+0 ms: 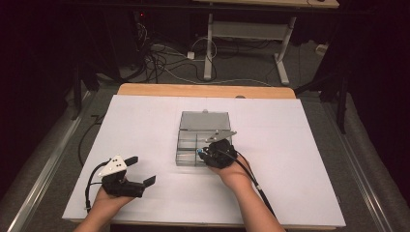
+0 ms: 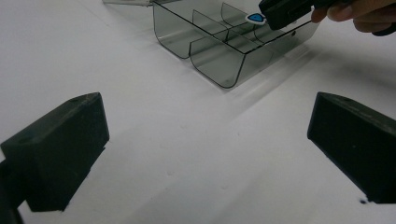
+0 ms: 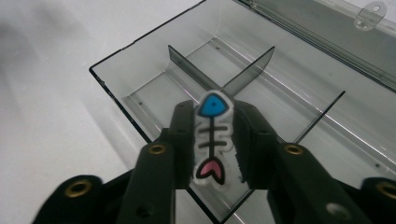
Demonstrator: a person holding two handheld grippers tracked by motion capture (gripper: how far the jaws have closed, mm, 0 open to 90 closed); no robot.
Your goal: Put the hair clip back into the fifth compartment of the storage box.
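The right gripper (image 1: pixel 205 151) hangs over the near right part of a smoky clear plastic organizer box (image 1: pixel 189 130) that sits near the middle of the white surface (image 1: pixel 300 159). Between its jaws stands a small flat fish-skeleton eraser (image 3: pixel 212 140), white with a blue head, dark bones and a pink tail. In the right gripper view the left jaw lies against the eraser's edge, while a thin gap seems to show at the right jaw, so the hold looks loose; whether both pads press on it I cannot tell. The eraser points head-first toward the box, above the near compartments, with thin dividers crossing just beyond it. The box lid (image 1: pixel 205 119) is folded back on the far side, lying open.

In the left gripper view the blue head (image 2: pixel 255 18) peeks out from the right gripper above the box's rim.

The left gripper (image 1: pixel 140 170) rests well apart at the near left of the surface, its jaws spread wide with nothing between them, pointing toward the box.
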